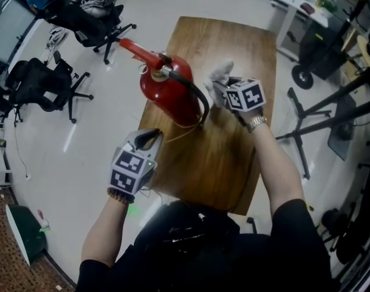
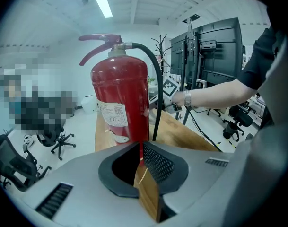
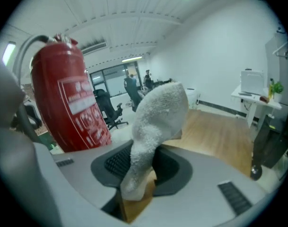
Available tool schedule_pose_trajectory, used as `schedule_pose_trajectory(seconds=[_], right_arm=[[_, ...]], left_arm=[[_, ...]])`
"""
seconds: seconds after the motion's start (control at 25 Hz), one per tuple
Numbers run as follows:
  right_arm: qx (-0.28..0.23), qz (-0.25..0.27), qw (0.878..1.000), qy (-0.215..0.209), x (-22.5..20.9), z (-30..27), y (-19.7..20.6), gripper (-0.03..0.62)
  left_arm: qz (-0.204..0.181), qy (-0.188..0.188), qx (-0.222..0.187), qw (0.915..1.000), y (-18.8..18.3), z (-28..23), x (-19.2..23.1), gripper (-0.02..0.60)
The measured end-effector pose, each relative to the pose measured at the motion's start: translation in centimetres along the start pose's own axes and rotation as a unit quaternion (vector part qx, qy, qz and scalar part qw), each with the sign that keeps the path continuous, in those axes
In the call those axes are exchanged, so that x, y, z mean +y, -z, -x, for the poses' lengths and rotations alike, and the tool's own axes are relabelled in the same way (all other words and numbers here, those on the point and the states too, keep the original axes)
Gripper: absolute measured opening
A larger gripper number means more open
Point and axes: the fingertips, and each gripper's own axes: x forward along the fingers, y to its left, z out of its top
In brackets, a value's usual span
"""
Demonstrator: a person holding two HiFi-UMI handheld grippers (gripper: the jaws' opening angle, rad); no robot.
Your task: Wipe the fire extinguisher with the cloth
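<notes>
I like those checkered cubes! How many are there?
2. One cube tops the left gripper by the table's left edge; the other tops the right gripper, which holds the cloth beside the red extinguisher.

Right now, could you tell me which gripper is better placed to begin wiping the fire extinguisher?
The right. The right gripper grips the cloth close beside the fire extinguisher. The left gripper is shut and empty, lower down near its base.

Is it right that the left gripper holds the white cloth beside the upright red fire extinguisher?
No. The right gripper holds the white cloth, as the right gripper view shows, beside the upright red fire extinguisher.
</notes>
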Motion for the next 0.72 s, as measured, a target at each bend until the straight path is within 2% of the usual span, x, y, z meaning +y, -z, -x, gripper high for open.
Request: schedule_pose_trajectory(seconds=[0.28,0.48,0.72], right_arm=[[-0.093,0.018,0.995,0.013,2.1,6.9,-9.4,0.138],[-0.156,-0.003,0.988,-0.012,4.4,10.3,-14.6,0.138],[-0.201,0.025,0.978,-0.042,7.1,12.8,-19.6,0.138]], left_arm=[[-0.018,0.01,-0.031,0.9993,-1.5,2.0,0.4,0.012],[-0.03,0.012,-0.049,0.9983,-2.5,3.7,0.9,0.012],[-0.031,0.002,-0.065,0.9974,-3.2,5.5,1.9,0.012]])
